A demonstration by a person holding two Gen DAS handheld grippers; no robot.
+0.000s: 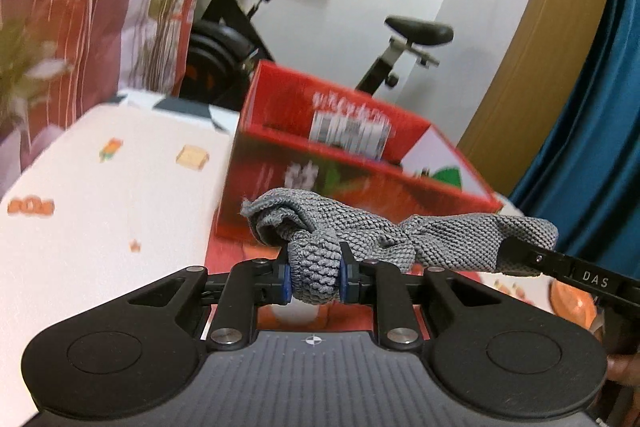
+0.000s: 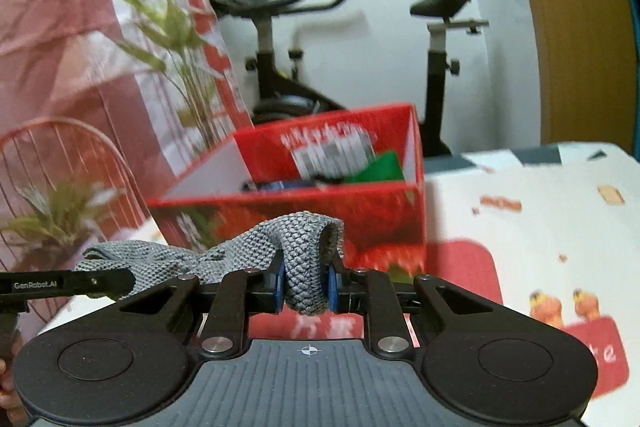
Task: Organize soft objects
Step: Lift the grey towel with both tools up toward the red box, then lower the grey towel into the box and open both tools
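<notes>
The left hand-held gripper (image 1: 315, 273) is clenching one bunched end of a grey knitted cloth (image 1: 360, 231), its blue pads (image 1: 285, 281) pressing into the fabric from both sides. The right hand-held gripper (image 2: 306, 285) is pinching the other end of the same grey knitted cloth (image 2: 304, 247) in the same way, a fold of the weave bulging up above its fingers. The cloth is hanging stretched between the two, held clear above the tabletop (image 1: 100, 227), with nothing under its middle span. In the left wrist view the right tool's black finger is reaching in from the right edge, wrapped in the cloth's far end. Just beyond the cloth, an open red cardboard box (image 1: 340, 147) printed with strawberries is sitting on the tabletop; in the right wrist view the red cardboard box (image 2: 332, 203) is showing something dark and a green shape inside, too blurred to name. An exercise bike (image 2: 288, 39) is standing behind the box, against a pale wall, and leafy stems (image 2: 168, 23) are rising on the left
</notes>
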